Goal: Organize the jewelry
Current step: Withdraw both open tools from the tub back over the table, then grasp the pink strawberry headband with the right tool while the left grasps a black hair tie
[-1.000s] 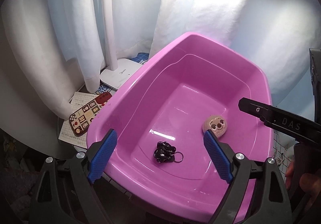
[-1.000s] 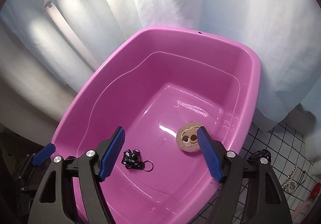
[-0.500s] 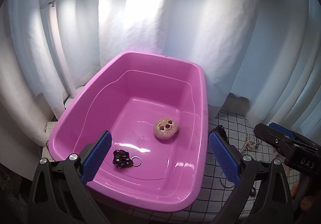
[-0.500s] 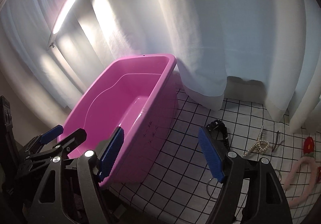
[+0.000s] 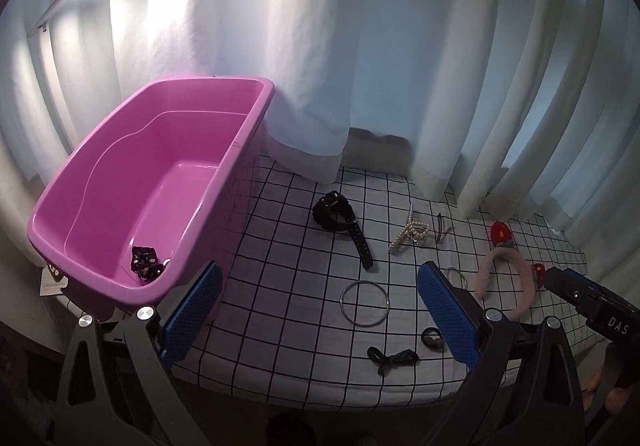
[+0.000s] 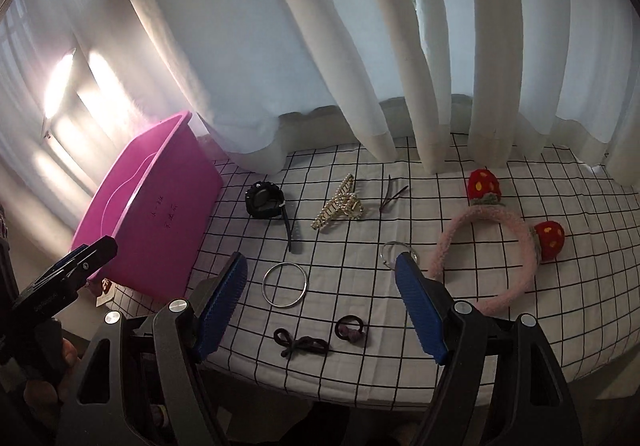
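A white cloth with a black grid [image 6: 460, 306] covers the table, with pale curtains [image 6: 320, 46] hung behind it. Nearest, both grippers are held above the front edge, empty: the left gripper [image 5: 320, 310] is spread wide, and the right gripper [image 6: 322, 298] is likewise wide open. Just beyond the right gripper's blue pads [image 6: 420, 306] a thin black bow tie-band [image 6: 301, 345] and a small dark elastic hair loop [image 6: 350, 329] are seen, then a plain silver bangle [image 6: 285, 285] and a small metal key ring [image 6: 394, 252]. To the right a fluffy pink headband with red strawberry ears [image 6: 504, 246] is laid. Farther back lie a black strapped wristwatch [image 6: 266, 202], a gold pearl claw clip [image 6: 338, 204] and a dark hairpin [image 6: 392, 192]. At the left stands the magenta plastic tub [image 5: 100, 150], with a black dotted scrunchie [image 5: 145, 263] already inside. The step in hand is judged to be the choice of the next piece. A descent over the bangle, with the pads closed across its thin rim, is probably called for.
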Demonstrator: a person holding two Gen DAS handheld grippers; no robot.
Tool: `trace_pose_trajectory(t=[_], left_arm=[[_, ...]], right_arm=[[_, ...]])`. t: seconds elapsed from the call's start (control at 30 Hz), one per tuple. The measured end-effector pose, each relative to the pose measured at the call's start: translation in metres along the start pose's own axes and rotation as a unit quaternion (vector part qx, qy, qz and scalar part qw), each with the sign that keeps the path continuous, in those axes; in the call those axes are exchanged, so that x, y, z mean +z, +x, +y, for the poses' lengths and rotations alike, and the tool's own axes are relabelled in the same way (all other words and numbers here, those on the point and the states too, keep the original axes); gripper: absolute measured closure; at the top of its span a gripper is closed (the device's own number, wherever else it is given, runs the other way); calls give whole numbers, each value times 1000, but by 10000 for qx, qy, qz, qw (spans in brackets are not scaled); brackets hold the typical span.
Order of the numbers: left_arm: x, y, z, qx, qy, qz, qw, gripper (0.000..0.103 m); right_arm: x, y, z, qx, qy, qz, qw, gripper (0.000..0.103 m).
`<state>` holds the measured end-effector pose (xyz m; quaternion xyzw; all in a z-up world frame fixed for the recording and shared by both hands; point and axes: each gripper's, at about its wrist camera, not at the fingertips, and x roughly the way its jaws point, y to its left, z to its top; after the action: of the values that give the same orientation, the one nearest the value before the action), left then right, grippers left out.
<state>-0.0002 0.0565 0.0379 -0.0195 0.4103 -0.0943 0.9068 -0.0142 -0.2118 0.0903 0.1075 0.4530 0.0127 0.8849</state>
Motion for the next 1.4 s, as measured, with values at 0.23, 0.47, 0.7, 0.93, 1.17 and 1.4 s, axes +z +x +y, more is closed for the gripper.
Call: trace_pose_trajectory(t=[0.23,0.47,0.7,0.93,1.17,1.4], left_arm=[[-52,17,-36,231,-164,356,9990,7],[-79,42,-45,421,-319,563,9970,7],[-95,80,-49,288,-132,861,9958,7],[-113,111,-61,292,-52,1030,9942,7],[-127,127,-78,478,-314,1043,9929,7],[-135,142,-83,773,-592,1016,9900,7]], right_arm=[[-31,-9,-76,-241,266,170,9992,30],[-50,6,-123,-492,538,344,9968,30],[-51,31,-144,-940,745,403,9920,30],[-55,58,-171,-1057,989,456,9884,30],[-53,83,-194,-1120,704,545,9897,30],[-49,98,-210,-1002,665,596,9910,30]])
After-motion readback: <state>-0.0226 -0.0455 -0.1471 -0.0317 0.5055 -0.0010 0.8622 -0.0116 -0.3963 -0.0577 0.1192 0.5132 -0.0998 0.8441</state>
